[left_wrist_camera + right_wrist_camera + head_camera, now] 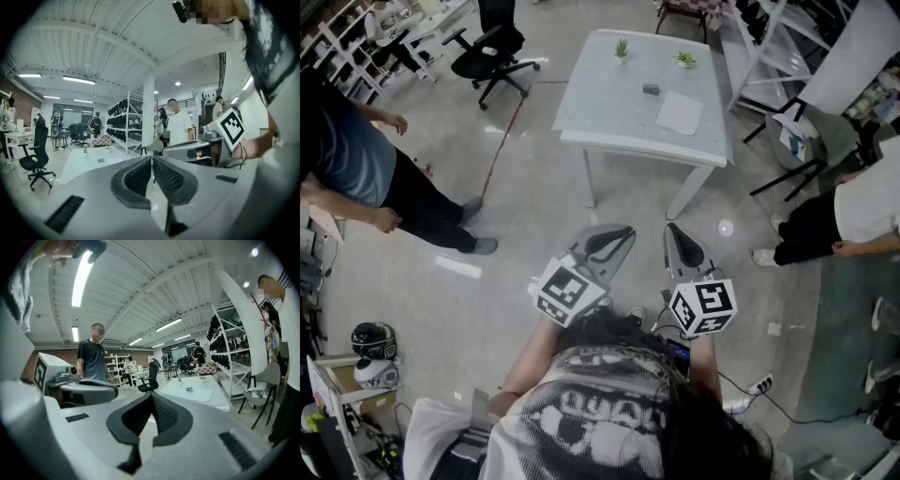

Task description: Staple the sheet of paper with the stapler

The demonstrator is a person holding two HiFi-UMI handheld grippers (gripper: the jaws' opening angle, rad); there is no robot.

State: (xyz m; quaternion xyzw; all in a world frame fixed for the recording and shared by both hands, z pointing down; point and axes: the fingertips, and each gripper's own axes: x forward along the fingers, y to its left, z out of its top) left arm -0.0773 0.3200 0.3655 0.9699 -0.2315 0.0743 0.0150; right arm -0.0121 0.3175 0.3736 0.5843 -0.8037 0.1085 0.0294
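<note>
The white sheet of paper [680, 112] lies on the right part of a white table [609, 112], with the small dark stapler [651, 90] just left of it. Both grippers are held side by side close to my body, well short of the table. My left gripper [617, 242] is shut with nothing in it, and its jaws meet in the left gripper view [152, 161]. My right gripper [680, 246] is also shut and empty [151, 399]. The right gripper view shows the paper [205, 394] and the stapler [189, 389] far ahead on the table [213, 383].
Two small potted plants [622, 47] stand at the table's far edge. A black office chair [492, 52] is at far left. One person [356, 159] stands at left and another [853, 216] at right. A chair [806, 141] and shelving stand right of the table.
</note>
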